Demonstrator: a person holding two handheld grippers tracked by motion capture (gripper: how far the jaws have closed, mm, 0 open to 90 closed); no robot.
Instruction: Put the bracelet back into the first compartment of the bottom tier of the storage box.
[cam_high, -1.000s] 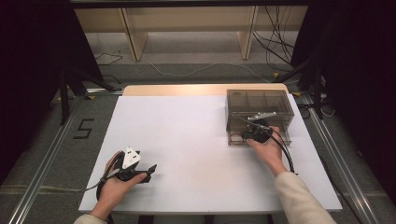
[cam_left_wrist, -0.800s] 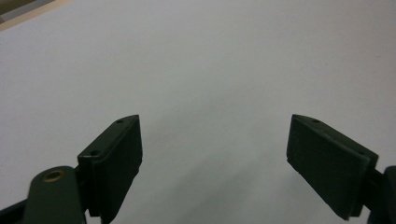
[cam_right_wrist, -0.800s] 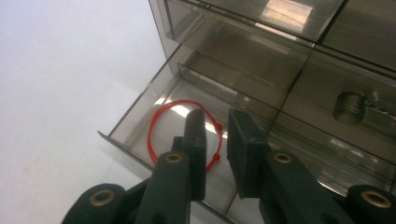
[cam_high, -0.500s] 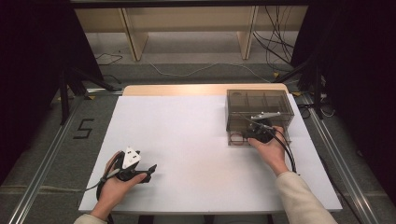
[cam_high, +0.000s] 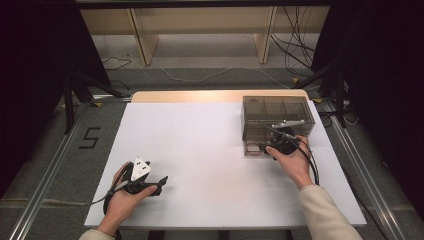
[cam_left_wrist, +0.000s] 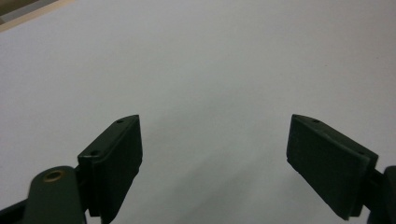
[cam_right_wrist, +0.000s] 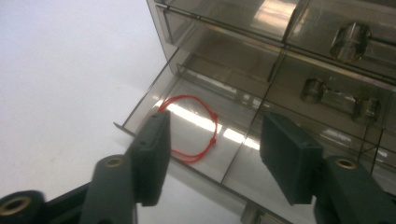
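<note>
High view: white table (cam_high: 210, 150) with a smoky clear drawer box (cam_high: 277, 117) at the far right side; left gripper (cam_high: 159, 182) held low near the front left edge in the left hand (cam_high: 127, 197), grey three-cornered plate on top, jaws pointing toward the table's middle; right gripper (cam_high: 264, 148) in the right hand (cam_high: 292, 160) right at the front of the box, by a pulled-out drawer (cam_high: 255, 147) (jaw spread not readable from up here). Left gripper view: two black jaws set wide apart, holding nothing — bare white tabletop between and beyond them. Right gripper view: jaws parted about halfway, gripping nothing, hovering over the open drawer (cam_right_wrist: 196, 126); red string loop (cam_right_wrist: 194, 128) lying flat on the drawer floor, just ahead of the jaws and mostly in the gap between them, its near-left part hidden behind the tip of the left-hand jaw — touching or not, cannot tell. Beyond the right-hand jaw, closed drawers with round clear knobs (cam_right_wrist: 351, 42) (three in sight, reflections bright on the plastic).
</note>
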